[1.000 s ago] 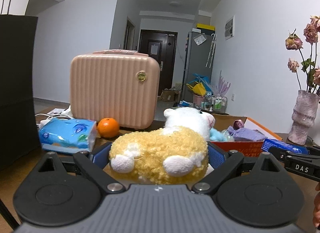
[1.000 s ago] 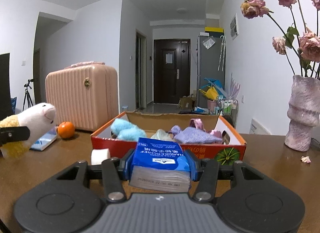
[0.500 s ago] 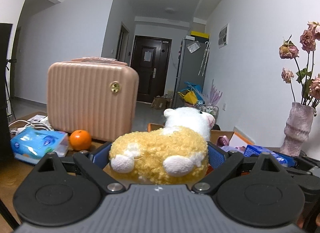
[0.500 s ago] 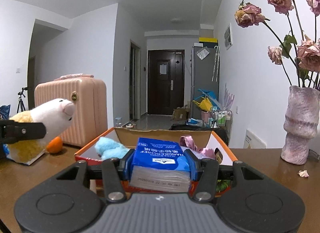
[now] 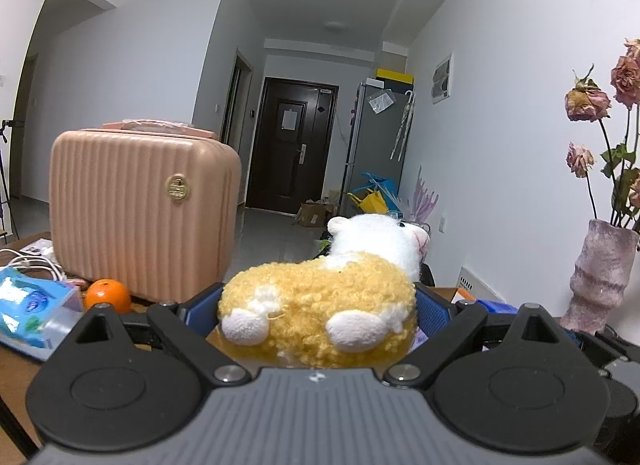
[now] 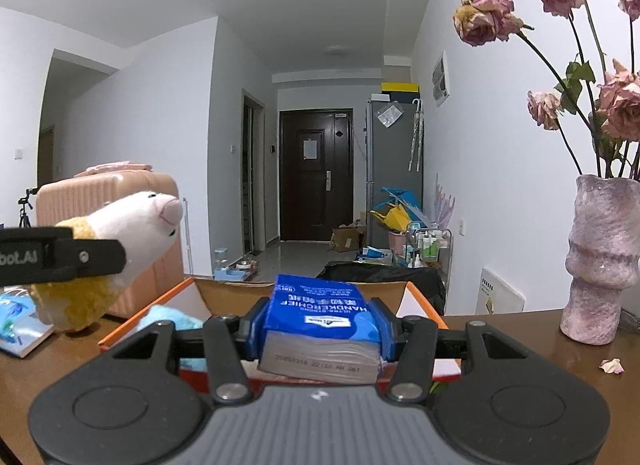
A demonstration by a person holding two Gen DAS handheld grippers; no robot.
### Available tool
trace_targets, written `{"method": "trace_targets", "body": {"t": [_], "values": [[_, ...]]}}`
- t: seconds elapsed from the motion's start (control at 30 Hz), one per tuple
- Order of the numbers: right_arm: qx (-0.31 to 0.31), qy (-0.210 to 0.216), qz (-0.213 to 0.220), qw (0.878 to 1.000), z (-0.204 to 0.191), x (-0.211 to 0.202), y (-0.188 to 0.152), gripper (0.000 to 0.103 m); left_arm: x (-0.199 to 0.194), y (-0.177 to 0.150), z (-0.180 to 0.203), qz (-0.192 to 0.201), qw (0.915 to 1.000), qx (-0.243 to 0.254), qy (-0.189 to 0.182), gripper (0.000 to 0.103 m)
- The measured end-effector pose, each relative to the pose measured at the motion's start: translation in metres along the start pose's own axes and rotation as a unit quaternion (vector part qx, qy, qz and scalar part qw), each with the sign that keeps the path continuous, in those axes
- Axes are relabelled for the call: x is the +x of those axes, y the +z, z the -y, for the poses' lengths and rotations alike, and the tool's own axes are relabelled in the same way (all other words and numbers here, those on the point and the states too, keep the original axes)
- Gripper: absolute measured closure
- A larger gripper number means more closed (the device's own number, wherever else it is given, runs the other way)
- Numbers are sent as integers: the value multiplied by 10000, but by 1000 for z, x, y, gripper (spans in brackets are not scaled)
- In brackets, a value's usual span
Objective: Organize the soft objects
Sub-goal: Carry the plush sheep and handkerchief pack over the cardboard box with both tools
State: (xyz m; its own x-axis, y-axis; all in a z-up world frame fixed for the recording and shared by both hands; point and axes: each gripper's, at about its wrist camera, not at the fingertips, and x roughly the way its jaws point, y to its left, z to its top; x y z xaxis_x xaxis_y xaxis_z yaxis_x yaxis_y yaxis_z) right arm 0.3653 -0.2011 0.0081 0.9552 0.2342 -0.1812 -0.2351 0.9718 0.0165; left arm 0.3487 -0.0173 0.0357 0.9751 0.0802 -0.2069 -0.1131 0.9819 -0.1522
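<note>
My left gripper (image 5: 318, 305) is shut on a yellow and white plush sheep (image 5: 320, 305) and holds it in the air. The sheep also shows in the right wrist view (image 6: 120, 241), left of the orange cardboard box (image 6: 418, 301), with a left gripper finger (image 6: 60, 255) across it. My right gripper (image 6: 320, 325) is shut on a blue handkerchief tissue pack (image 6: 320, 325) and holds it over the box's near side. A light blue soft item (image 6: 168, 317) lies in the box. The box is mostly hidden behind the sheep in the left wrist view.
A pink ribbed suitcase (image 5: 140, 213) stands at the back left with an orange (image 5: 107, 295) and a blue tissue packet (image 5: 32, 315) beside it. A pink vase (image 6: 600, 261) with dried roses stands on the brown table (image 6: 520, 345) at the right. A petal (image 6: 612, 365) lies near it.
Both grippers have risen and moved forward toward the box. The sheep has come closer to the box's left side. The tissue pack now sits over the box's front wall.
</note>
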Motion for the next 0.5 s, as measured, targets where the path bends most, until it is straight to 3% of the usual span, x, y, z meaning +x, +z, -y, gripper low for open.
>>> {"method": "trace_targets", "body": {"t": [0.5], "values": [[-56,-211,75,9997,10,61,8,52,71,12,18,-102,9999,-63,96,7]]}}
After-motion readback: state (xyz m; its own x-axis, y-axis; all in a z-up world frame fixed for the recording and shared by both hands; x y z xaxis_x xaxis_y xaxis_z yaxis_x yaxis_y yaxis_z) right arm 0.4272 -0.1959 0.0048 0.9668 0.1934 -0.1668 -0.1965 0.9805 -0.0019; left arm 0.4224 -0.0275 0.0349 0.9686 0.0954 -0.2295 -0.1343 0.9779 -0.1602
